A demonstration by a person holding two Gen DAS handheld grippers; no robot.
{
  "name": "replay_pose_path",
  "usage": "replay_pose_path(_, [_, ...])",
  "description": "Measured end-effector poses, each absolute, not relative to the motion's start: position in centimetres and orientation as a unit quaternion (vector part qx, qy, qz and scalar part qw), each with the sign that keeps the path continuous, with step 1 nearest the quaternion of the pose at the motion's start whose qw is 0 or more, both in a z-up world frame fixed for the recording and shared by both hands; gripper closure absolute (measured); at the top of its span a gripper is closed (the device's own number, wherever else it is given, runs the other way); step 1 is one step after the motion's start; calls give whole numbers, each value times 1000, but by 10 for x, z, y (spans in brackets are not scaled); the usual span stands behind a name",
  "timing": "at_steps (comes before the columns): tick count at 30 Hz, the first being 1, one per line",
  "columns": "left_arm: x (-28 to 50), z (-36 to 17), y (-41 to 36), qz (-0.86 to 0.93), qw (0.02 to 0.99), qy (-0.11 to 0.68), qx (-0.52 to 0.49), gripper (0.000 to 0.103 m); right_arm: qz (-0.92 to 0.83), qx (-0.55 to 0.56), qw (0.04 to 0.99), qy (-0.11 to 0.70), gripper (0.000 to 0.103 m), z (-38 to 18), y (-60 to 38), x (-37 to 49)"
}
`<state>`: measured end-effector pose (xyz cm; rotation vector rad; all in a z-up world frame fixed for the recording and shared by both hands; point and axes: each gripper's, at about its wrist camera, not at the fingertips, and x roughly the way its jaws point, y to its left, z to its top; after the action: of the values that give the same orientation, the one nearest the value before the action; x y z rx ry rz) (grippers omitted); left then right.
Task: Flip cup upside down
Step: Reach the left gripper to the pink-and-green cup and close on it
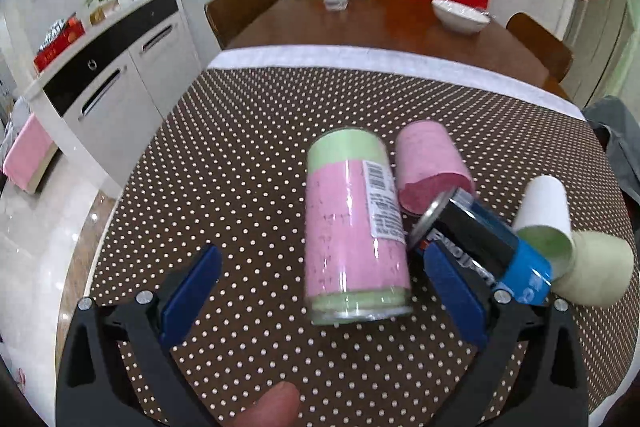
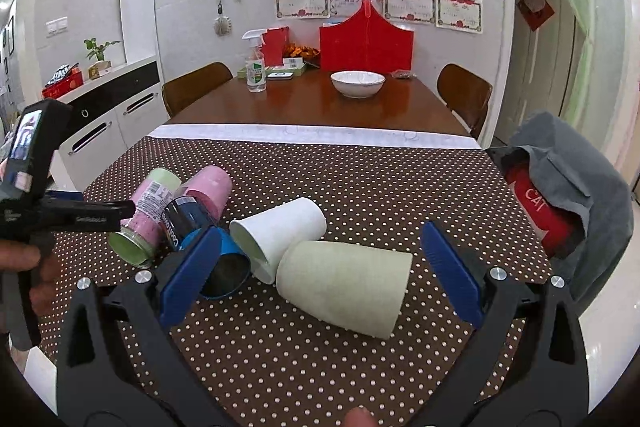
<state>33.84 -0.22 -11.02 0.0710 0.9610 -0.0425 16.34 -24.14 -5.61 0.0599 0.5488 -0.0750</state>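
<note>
Several cups lie on their sides on the dotted brown tablecloth point(image 2: 360, 179). A pink and green cup with a barcode label point(image 1: 354, 223) lies between the open fingers of my left gripper point(image 1: 324, 287); it also shows in the right wrist view point(image 2: 146, 217). Beside it lie a pink cup point(image 1: 430, 163), a black and blue cup point(image 1: 484, 247), a white cup point(image 1: 546, 211) and a pale green cup point(image 1: 596, 273). My right gripper point(image 2: 320, 271) is open, with the pale green cup point(image 2: 348, 285) between its fingers. The white cup point(image 2: 280, 231) and the black and blue cup point(image 2: 200, 231) lie left of it.
A wooden table point(image 2: 312, 103) beyond the cloth holds a white bowl point(image 2: 357, 83), a spray bottle point(image 2: 255, 67) and a red stand point(image 2: 366, 43). Chairs point(image 2: 466, 95) stand at its sides. A grey cloth over a red object point(image 2: 568, 187) sits at the right. A white cabinet point(image 1: 112, 67) stands left.
</note>
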Motion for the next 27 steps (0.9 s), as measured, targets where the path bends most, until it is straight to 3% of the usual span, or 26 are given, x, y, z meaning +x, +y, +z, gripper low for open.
replay_pose_path(17, [398,-158,-3,-34,845,534,6,4,-23,39,954,295,6,-78,-240,187])
replay_pose_path(21, [406,-170,0,-56,832,551,-14,32,-30,42,954,294,6,-78,-242,182])
replay_pose_path(27, [398,-167,7,-45,842,537,-8,33,-36,42,956,288,6,-75,-243,170])
